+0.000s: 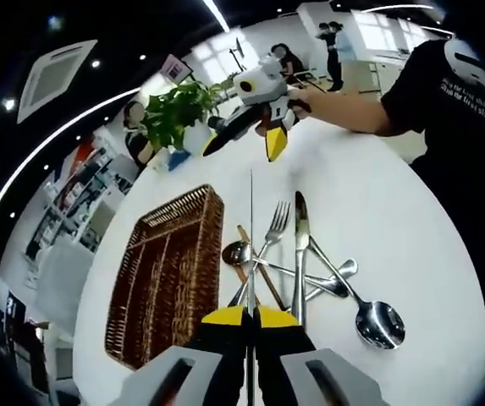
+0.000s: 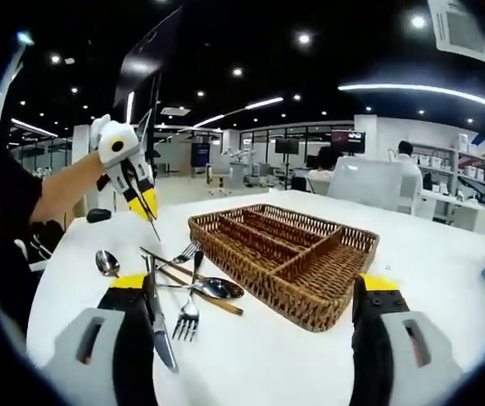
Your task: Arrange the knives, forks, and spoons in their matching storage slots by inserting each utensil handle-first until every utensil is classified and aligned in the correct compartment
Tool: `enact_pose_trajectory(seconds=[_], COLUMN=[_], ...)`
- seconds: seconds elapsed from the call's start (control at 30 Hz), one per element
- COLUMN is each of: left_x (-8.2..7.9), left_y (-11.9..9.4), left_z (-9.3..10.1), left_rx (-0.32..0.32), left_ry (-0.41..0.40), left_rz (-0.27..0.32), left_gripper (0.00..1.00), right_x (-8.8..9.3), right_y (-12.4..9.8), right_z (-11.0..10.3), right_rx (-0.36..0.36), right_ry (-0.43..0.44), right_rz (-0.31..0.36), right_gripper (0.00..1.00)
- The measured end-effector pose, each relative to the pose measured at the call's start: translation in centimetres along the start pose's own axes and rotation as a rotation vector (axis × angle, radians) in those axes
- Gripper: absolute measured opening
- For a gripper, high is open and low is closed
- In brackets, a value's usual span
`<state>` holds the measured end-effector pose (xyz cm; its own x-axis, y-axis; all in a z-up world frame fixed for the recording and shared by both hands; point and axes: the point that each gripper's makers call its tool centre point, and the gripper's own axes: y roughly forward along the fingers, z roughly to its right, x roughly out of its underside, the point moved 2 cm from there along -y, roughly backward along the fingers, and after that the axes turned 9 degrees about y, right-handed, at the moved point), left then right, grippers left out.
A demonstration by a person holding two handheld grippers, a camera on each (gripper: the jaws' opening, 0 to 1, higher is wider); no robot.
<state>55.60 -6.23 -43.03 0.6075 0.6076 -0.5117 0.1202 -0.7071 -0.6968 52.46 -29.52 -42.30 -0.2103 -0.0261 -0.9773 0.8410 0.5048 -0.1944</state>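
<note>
My left gripper [image 1: 250, 318] is shut on a thin straight knife [image 1: 251, 220] that I see edge-on, held above the white table. In the right gripper view the left gripper [image 2: 145, 201] hangs over the loose cutlery with the knife [image 2: 153, 110] standing up through it. On the table lies a pile: a fork [image 1: 276, 222], a table knife [image 1: 300, 241] and spoons [image 1: 380, 324]. A brown wicker tray [image 1: 170, 279] with long slots lies to the pile's left. My right gripper [image 2: 255, 292] is open and holds nothing, in front of the tray [image 2: 344, 271], with a knife [image 2: 159, 326] and a fork [image 2: 190, 317] by its left jaw.
A potted green plant [image 1: 174, 114] stands at the far table edge. The right gripper [image 1: 244, 145] and a person's arm [image 1: 352, 108] reach over the far side. The white table [image 1: 377, 211] has bare room right of the pile. Office desks and people are beyond.
</note>
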Motion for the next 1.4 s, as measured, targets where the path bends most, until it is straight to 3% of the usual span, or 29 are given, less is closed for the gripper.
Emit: enact_pose_trajectory(seconds=[0.2, 0.3, 0.37, 0.83, 1.4], left_x=[-0.4, -0.7, -0.6, -1.2, 0.8], left_y=[-0.4, -1.0, -1.2, -0.8, 1.0], left_z=[-0.6, -1.2, -1.5, -2.4, -4.9], left_rx=[0.006, -0.002, -0.005, -0.021, -0.051], left_ry=[0.004, 0.035, 0.041, 0.057, 0.048], left_rz=[-0.023, -0.039, -0.052, -0.056, -0.056], left_gripper=[0.01, 0.01, 0.02, 0.01, 0.01], right_x=[-0.5, 0.5, 0.6, -1.0, -1.2], right_y=[-0.8, -1.3, -1.3, -2.4, -2.4], right_z=[0.8, 1.0, 0.9, 0.8, 0.7], right_rx=[0.011, 0.026, 0.040, 0.035, 0.042], right_ry=[0.027, 0.028, 0.012, 0.041, 0.047], right_rz=[0.014, -0.067, -0.084, -0.025, -0.011], right_gripper=[0.99, 0.99, 0.99, 0.99, 0.99])
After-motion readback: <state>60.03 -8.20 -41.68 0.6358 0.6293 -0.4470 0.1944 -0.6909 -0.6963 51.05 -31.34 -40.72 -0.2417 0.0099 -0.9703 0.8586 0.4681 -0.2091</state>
